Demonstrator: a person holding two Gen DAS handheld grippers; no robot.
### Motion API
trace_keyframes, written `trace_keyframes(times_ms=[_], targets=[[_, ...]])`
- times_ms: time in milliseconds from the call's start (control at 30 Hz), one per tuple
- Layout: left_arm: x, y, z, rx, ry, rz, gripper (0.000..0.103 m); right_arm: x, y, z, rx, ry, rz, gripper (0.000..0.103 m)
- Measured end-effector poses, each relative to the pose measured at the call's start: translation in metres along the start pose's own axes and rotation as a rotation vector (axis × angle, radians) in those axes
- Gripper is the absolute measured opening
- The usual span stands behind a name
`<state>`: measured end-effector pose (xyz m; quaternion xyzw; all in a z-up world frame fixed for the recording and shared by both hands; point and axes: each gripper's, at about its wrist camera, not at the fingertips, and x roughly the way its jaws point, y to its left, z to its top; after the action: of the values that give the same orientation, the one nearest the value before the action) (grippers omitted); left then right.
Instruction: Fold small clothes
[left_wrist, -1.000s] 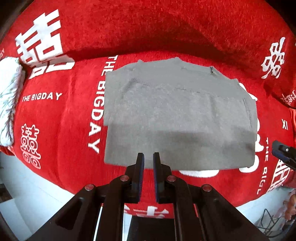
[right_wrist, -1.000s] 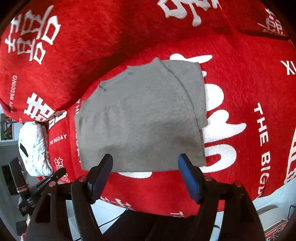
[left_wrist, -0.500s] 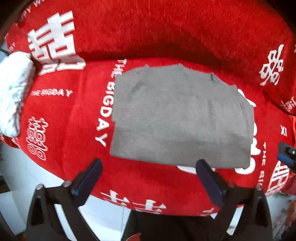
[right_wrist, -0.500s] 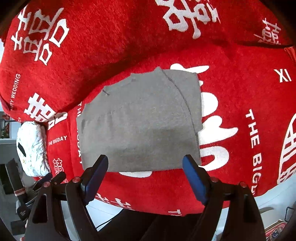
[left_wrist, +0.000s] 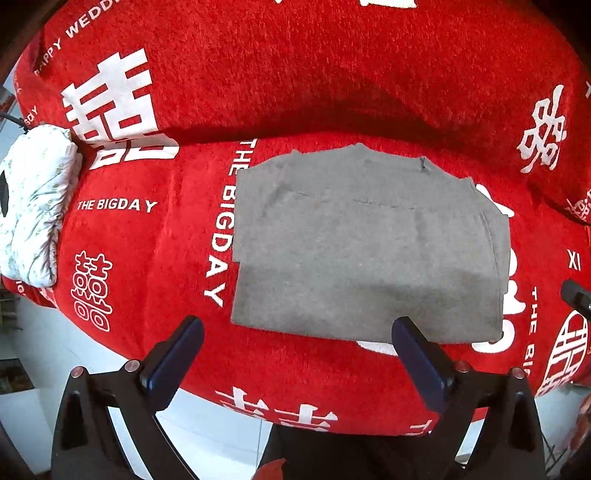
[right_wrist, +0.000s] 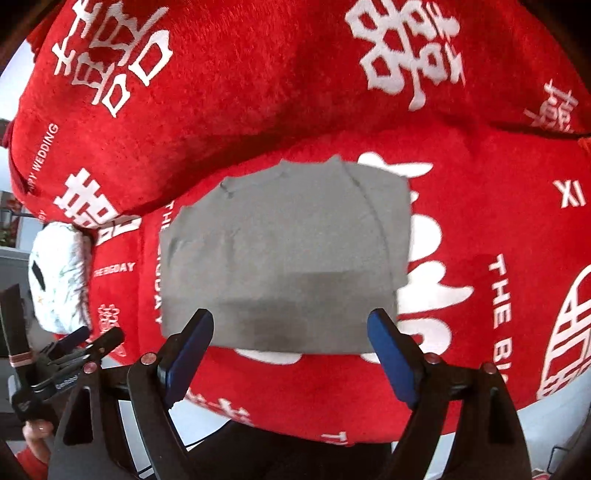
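Left wrist view: folded grey garment (left_wrist: 365, 247) lies flat beyond the wide, empty left gripper (left_wrist: 297, 352).

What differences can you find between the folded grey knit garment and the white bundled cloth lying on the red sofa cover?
The folded grey knit garment is plain grey; the white bundled cloth is white with a faint print. The grey garment lies flat in a neat rectangle; the white cloth is puffy and crumpled. The garment sits mid-seat; the bundle sits at the seat's edge. Both rest on the red sofa cover, untouched by either gripper.
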<state>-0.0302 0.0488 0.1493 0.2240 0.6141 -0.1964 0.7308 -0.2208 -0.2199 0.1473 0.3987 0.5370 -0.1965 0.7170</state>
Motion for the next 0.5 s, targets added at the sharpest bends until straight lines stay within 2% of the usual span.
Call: trace_keyframes(times_ms=[500], targets=[[-0.005, -0.022, -0.004, 0.037, 0.024, -0.004, 0.102, 0.018, -0.028, -0.005, 0.077, 0.091, 0.009, 0.088]])
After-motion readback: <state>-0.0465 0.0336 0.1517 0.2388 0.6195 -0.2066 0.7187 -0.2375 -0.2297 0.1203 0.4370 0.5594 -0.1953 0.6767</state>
